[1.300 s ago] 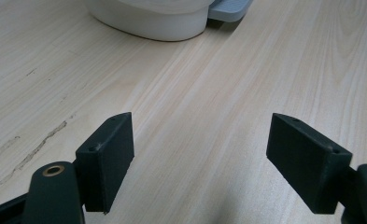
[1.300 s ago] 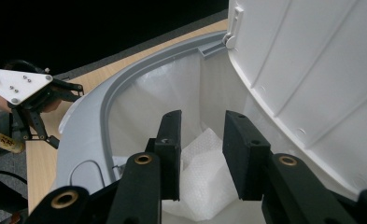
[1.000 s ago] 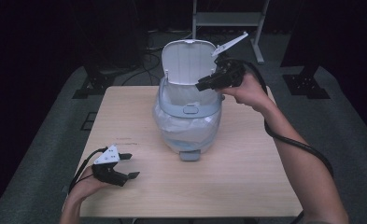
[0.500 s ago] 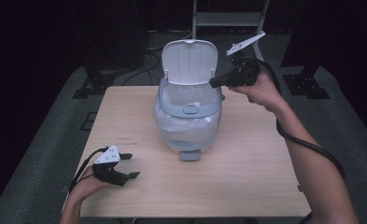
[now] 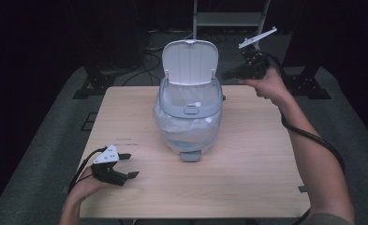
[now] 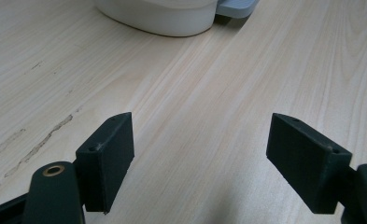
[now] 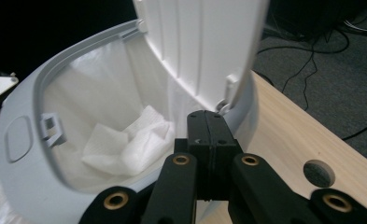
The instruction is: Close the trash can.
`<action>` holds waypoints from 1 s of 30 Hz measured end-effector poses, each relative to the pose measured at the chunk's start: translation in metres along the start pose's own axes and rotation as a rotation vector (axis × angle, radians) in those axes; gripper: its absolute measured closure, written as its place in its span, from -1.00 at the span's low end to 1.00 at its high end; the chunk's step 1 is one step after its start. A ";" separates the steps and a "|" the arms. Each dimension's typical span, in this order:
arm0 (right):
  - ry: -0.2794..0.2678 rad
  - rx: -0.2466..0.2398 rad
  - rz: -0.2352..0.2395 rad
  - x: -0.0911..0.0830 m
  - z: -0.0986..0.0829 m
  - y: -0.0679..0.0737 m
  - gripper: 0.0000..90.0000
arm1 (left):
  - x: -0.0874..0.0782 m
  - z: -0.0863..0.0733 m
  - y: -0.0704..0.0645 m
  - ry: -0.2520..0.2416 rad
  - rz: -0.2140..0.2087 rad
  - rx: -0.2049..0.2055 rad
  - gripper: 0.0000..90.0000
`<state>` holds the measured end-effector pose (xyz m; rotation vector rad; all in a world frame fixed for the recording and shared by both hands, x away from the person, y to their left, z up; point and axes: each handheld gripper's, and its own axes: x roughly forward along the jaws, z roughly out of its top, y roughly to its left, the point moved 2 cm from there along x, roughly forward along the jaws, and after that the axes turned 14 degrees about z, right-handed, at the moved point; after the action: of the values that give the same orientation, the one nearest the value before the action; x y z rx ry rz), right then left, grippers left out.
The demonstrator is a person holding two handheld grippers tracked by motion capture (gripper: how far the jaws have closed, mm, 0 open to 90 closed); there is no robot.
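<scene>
Standing upright, bin, lid raised.

bin: cut by top edge | tissue: partly behind hand-held gripper

Your counter is pale wood-grain, matt, with a few scuffs near the left claw. The bin looks like smooth grey and white plastic with a slight sheen, its lid ribbed white plastic. Inside it there's a thin crinkly plastic liner and soft, quilted-looking paper tissue. Both claws are matt black plastic with brass-coloured rivets, yours on the right included.
</scene>
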<state>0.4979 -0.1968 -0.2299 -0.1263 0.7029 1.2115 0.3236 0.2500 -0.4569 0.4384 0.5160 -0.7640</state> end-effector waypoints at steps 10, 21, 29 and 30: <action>-0.025 0.031 -0.016 0.008 0.015 -0.026 1.00 | -0.002 -0.001 0.001 -0.003 0.012 -0.006 -0.50; -0.071 0.034 0.003 0.014 0.026 -0.039 1.00 | -0.001 -0.002 0.001 0.003 0.013 -0.009 -0.50; -0.089 0.022 0.025 0.010 0.026 -0.036 1.00 | -0.001 -0.001 0.000 0.005 0.012 -0.007 -0.50; -0.095 0.018 0.034 0.009 0.026 -0.036 1.00 | -0.001 -0.001 0.000 0.005 0.012 -0.007 -0.50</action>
<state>0.5420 -0.1913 -0.2245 -0.0411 0.6350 1.2356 0.3227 0.2513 -0.4572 0.4370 0.5199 -0.7493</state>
